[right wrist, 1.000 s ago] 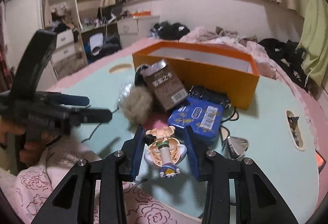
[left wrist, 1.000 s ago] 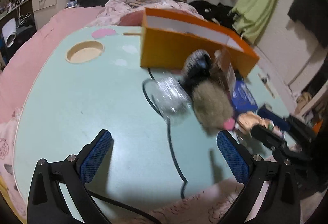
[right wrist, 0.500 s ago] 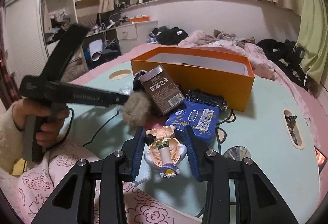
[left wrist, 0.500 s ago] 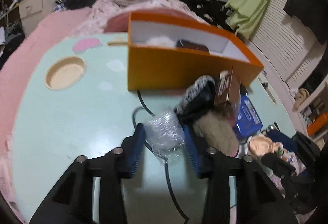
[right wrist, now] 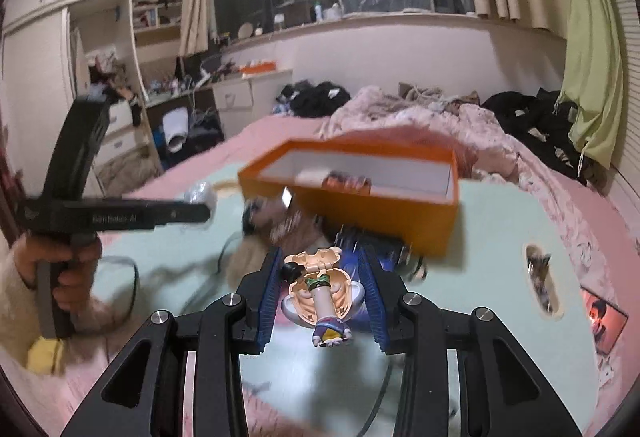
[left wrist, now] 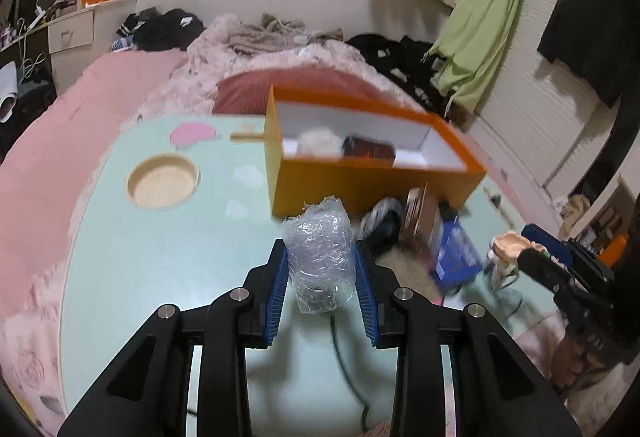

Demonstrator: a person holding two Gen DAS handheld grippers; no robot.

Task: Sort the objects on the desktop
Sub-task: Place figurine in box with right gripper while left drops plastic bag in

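Observation:
My left gripper (left wrist: 320, 265) is shut on a crumpled clear plastic bundle (left wrist: 320, 249) and holds it above the pale green table (left wrist: 160, 257). My right gripper (right wrist: 318, 279) is shut on a small peach-coloured toy figure (right wrist: 320, 285), lifted off the table. The orange box (left wrist: 372, 173) with a white inside stands beyond both; a pale fluffy thing and a dark item lie in it. The box also shows in the right wrist view (right wrist: 360, 193), where the left gripper (right wrist: 200, 201) holds the bundle at the left.
A pile lies beside the box: a furry headband (left wrist: 384, 221), a brown carton (left wrist: 420, 217), a blue pack (left wrist: 456, 249). A black cable (left wrist: 344, 349) runs over the table. A round recess (left wrist: 162, 183) sits at the left. Pink bedding surrounds the table.
My left gripper closed on the plastic bundle and lifted it toward the box. My right gripper rose with the toy figure and moved nearer the box.

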